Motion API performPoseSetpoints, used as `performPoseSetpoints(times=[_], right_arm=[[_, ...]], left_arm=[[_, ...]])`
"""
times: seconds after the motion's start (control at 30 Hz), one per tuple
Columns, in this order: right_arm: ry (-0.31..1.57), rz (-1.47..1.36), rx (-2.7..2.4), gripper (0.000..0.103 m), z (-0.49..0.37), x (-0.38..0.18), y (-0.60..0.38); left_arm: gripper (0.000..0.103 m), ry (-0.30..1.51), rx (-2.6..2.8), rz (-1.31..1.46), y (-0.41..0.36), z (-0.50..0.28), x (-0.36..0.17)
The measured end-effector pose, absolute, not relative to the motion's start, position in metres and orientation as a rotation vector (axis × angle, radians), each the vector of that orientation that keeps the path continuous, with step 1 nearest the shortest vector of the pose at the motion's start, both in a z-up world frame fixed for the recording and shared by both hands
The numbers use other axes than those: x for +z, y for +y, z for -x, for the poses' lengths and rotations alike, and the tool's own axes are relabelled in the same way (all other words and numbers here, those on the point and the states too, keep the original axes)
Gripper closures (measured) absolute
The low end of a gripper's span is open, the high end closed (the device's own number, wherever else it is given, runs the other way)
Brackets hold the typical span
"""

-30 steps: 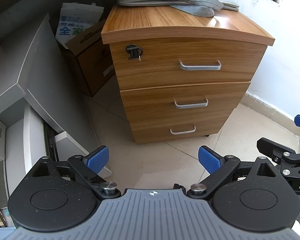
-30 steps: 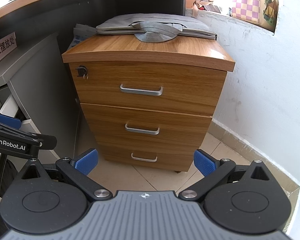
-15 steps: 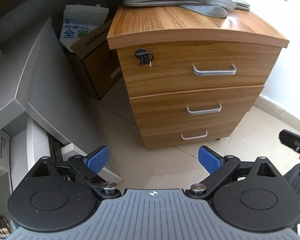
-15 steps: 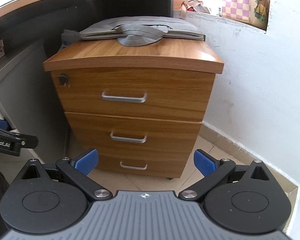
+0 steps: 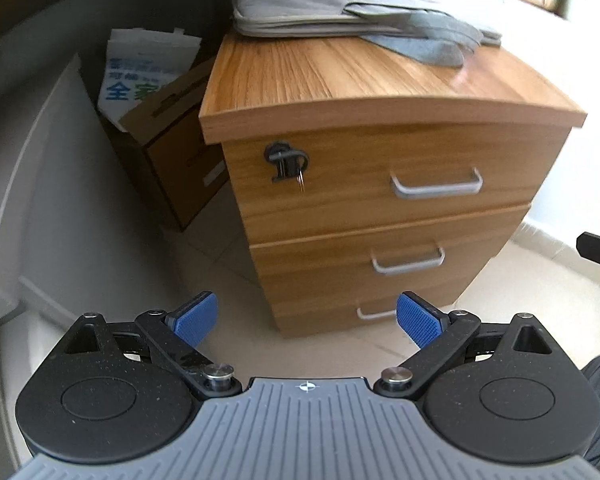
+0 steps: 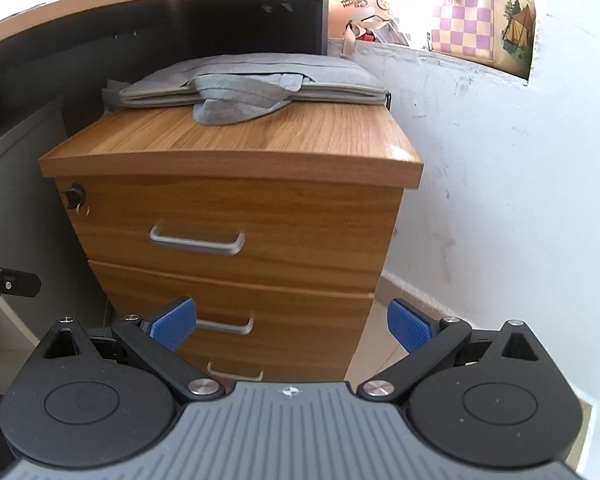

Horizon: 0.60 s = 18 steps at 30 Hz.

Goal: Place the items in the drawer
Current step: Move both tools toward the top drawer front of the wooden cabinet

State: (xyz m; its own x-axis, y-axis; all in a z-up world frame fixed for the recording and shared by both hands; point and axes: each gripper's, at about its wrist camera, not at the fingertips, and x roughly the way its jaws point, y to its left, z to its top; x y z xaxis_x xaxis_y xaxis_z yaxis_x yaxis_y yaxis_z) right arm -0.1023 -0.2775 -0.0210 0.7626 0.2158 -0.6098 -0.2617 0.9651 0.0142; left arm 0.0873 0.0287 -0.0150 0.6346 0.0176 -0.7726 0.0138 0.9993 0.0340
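Before reaching for any item, open a drawer first: note all three drawers of the wooden cabinet (image 5: 360, 92) shut flush, and treat their contents as unknown. Choose the top drawer handle (image 5: 436, 186), the bar easiest to reach from above. Check the key (image 5: 288, 164) in the lock at the upper left corner of that front; take it as a likely sign of an unlocked drawer, but pull gently all the same. Leave the jaws of the left gripper (image 5: 307, 318) spread wide and empty, as seen; likewise those of the right gripper (image 6: 292, 324), spread with nothing between. Bring one gripper level with the bar, straddle it above and below, pinch at mid-span, then draw straight back to avoid racking the slide. Find the likely item, the grey laptop bag (image 6: 252, 80), lying flat at the rear of the cabinet top, loose flap spilling forward. Avoid snagging that flap. Ignore the cardboard box (image 5: 168, 148) just beside the cabinet, holding a white printed paper bag (image 5: 140, 68)
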Motion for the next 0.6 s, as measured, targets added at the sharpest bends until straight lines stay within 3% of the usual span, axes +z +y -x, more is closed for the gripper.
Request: performPoseSetpoints(times=[0.6], right_arm=[[0.646, 0.102, 0.304, 0.001, 0.016, -0.043, -0.291]], left_arm=[[0.006, 0.761, 0.002, -0.038, 0.064, -0.154, -0.02]])
